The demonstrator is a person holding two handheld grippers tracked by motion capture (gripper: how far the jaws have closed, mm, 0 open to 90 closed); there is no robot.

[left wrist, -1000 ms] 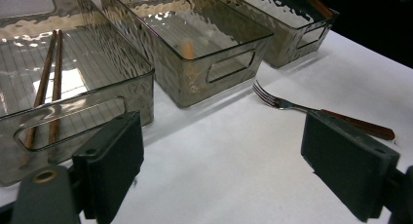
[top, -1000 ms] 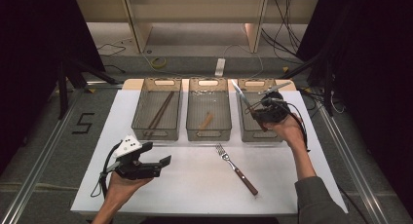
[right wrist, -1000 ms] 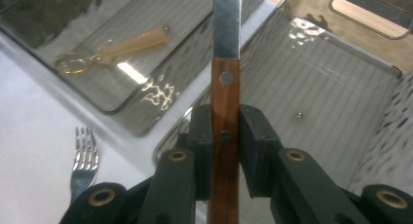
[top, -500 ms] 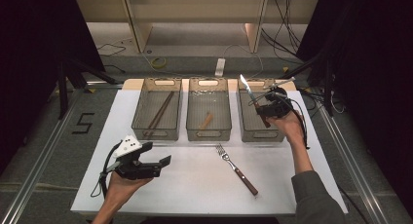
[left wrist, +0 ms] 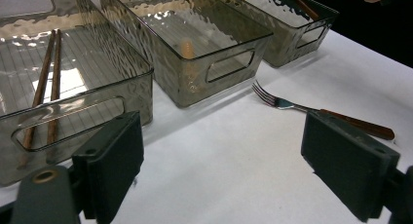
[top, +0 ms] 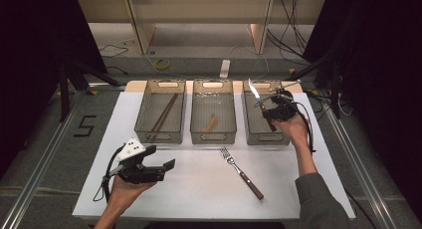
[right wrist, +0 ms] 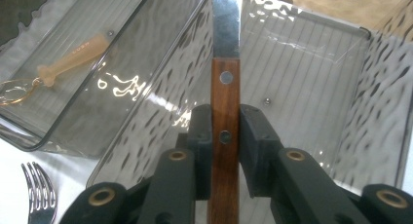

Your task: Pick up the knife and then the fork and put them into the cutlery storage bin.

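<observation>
The right tongs [right wrist: 225,136] pinch the knife [right wrist: 225,107] above the right bin [top: 251,127], chopsticks [top: 163,112] already binned left of it, while the fork [top: 242,172] waits on the surface [top: 199,189] before it, left tongs [left wrist: 243,165] spread.

Bright overhead light whitens the table [top: 199,189], black surroundings at nine and three o'clock; glare on the knife [top: 254,90] blade; near jaws blurred.

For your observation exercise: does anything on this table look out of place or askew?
The fork lies loose and slanted on the white table, outside the three bins. The right gripper holds a knife above the right bin. Nothing looks spilled or damaged.
</observation>
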